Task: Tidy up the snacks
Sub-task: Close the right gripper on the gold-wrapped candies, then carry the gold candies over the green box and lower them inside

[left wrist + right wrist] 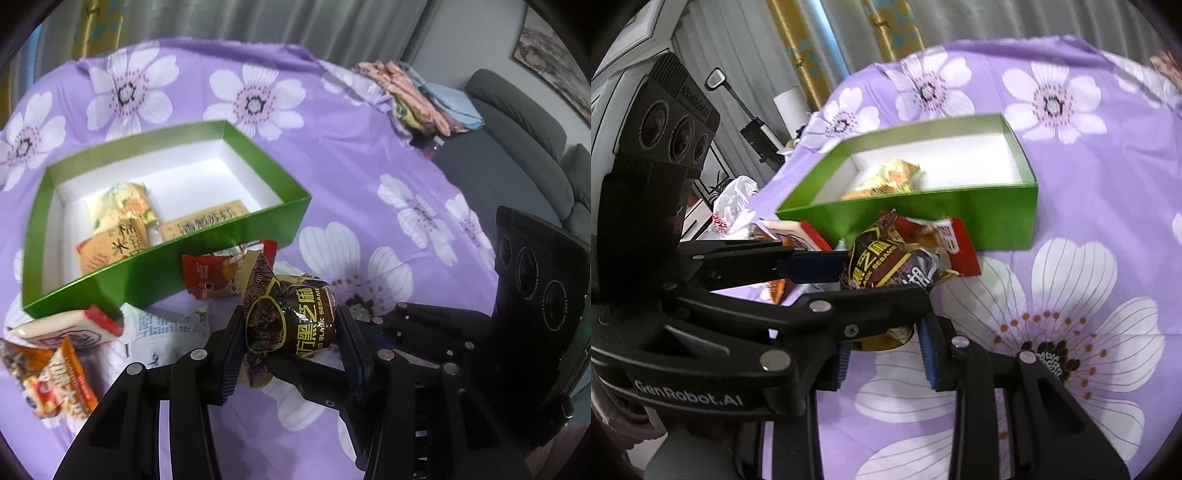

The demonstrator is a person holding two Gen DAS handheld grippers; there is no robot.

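Observation:
A brown black-sesame snack packet [295,317] [886,266] hangs above the purple floral cloth, and my left gripper [290,332] [886,277] is shut on it with its blue pads on both sides. My right gripper [886,350] reaches in from the right just beneath. Its pads are closed on a brown-yellow piece of wrapper [886,338] that looks like the same packet's lower end, mostly hidden by the left finger. Just behind stands the open green box [166,266] [960,218], with several packets [122,206] in it.
A red packet [210,273] [956,243] leans on the box's front wall. White-red [74,325], orange [62,380] and white-blue [166,325] packets lie at its near left corner. Folded clothes [417,96] and a grey sofa [517,147] are at the right.

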